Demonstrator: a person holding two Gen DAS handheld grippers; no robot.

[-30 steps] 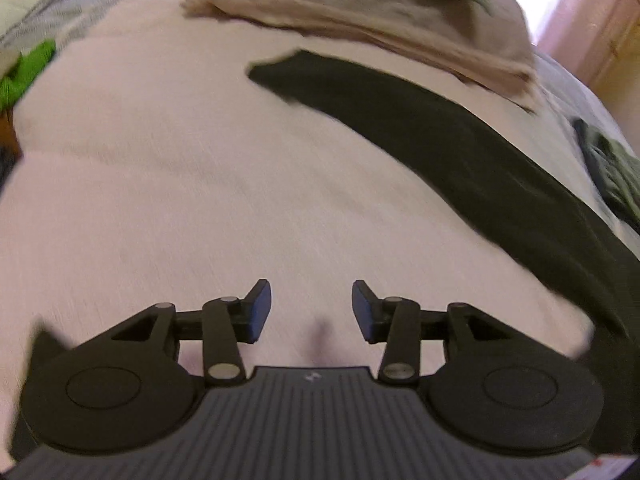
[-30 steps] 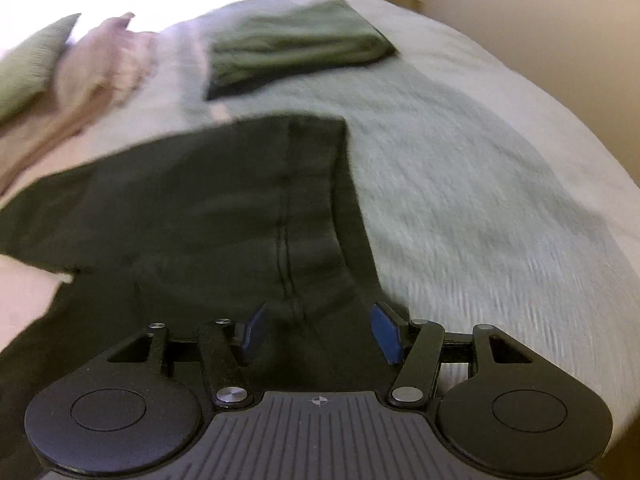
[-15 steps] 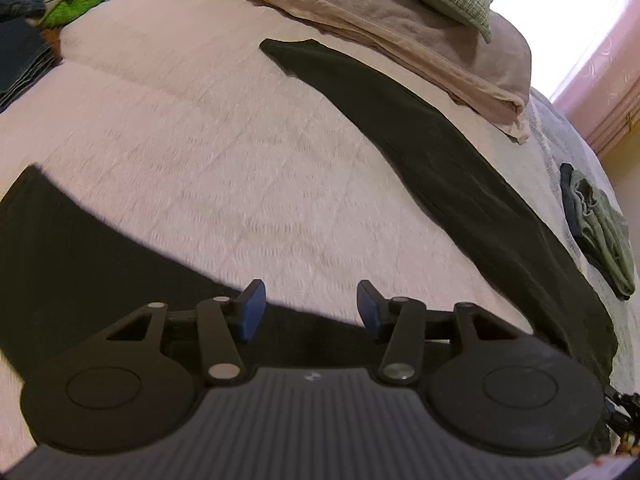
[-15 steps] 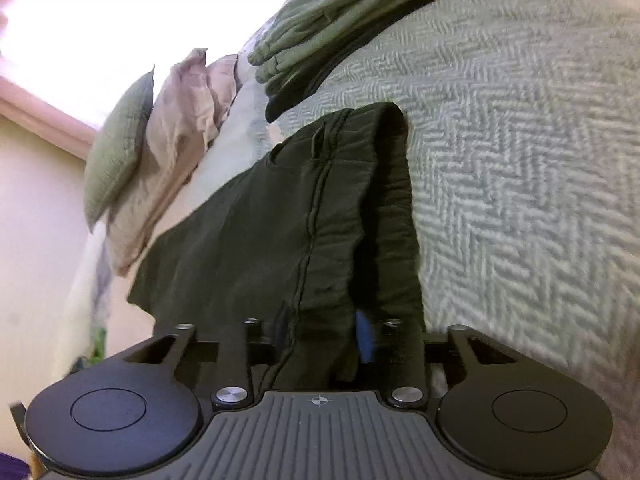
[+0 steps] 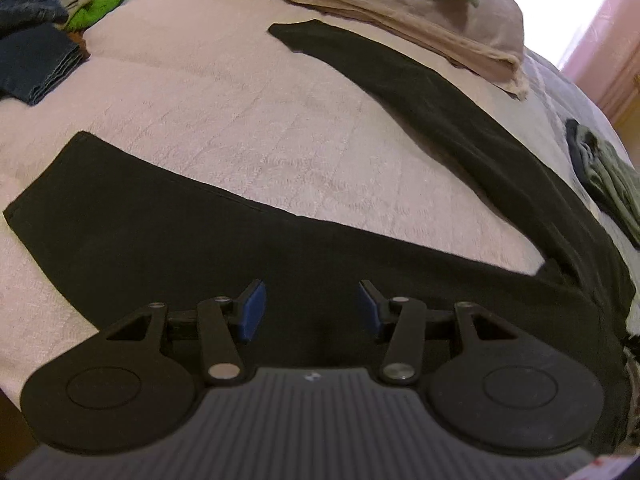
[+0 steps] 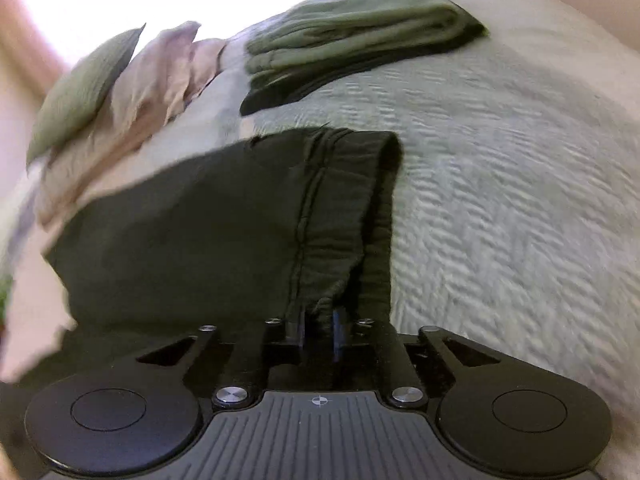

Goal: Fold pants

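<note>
Right gripper (image 6: 319, 322) dropped onto the black fabric pants (image 6: 208, 232), jaws closing on bunched waistband. Left gripper (image 5: 310, 306) slid over a leg, unclenched, nothing gripped.

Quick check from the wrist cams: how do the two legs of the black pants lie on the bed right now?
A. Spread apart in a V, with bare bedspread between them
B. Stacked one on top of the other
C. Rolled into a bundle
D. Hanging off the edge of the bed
A: in the left wrist view the black pants fork into two legs with pink bedspread showing between them.
</note>
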